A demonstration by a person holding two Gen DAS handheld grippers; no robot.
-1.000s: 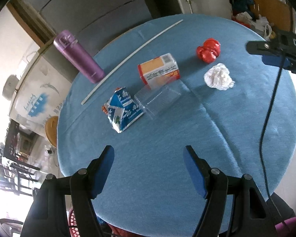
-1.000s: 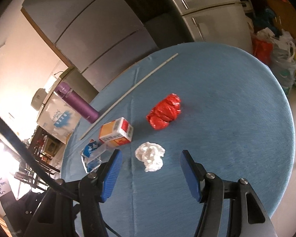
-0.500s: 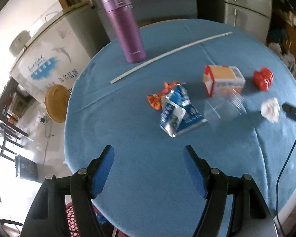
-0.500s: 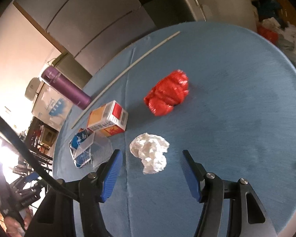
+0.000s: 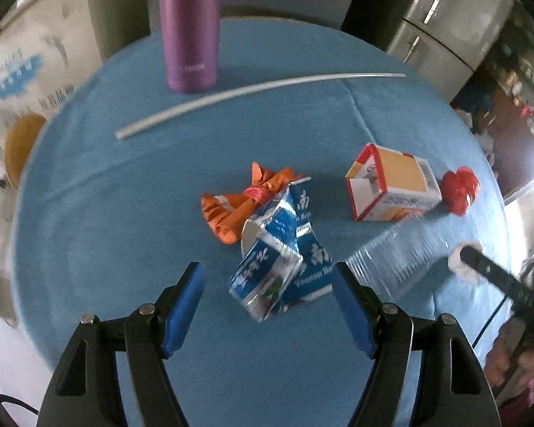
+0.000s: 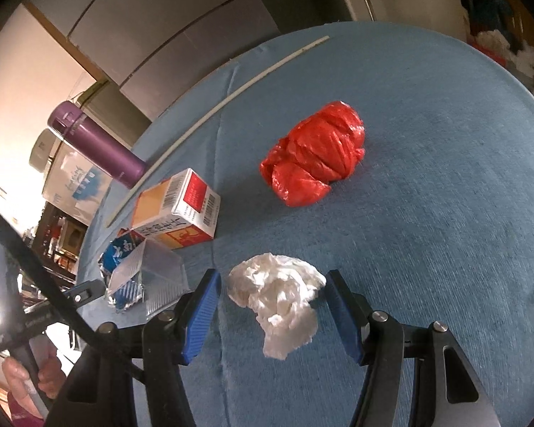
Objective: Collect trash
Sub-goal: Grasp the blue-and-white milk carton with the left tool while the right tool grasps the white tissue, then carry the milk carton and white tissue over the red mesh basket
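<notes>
A crushed blue carton (image 5: pixel 284 252) lies on the round blue table (image 5: pixel 124 213), right between the blue pads of my left gripper (image 5: pixel 267 284), which stands open around it without touching. An orange wrapper (image 5: pixel 238 206) sits just behind the carton. My right gripper (image 6: pixel 270 291) is open with a crumpled white tissue (image 6: pixel 277 299) between its fingers, pads apart from it. Farther back lie a red plastic wad (image 6: pixel 317 156), an orange-and-white box (image 6: pixel 181 210) and a clear plastic tray (image 6: pixel 156 274).
A purple flask (image 5: pixel 190 25) stands at the table's far edge, with a long white stick (image 5: pixel 252 89) lying in front of it. Grey cabinets and a refrigerator stand behind the table. A person's hand (image 6: pixel 35 377) holds the left gripper's handle at lower left.
My left gripper swung left and down until the blue carton came between its fingers. My right gripper sank toward the white tissue, which now lies between its pads.
</notes>
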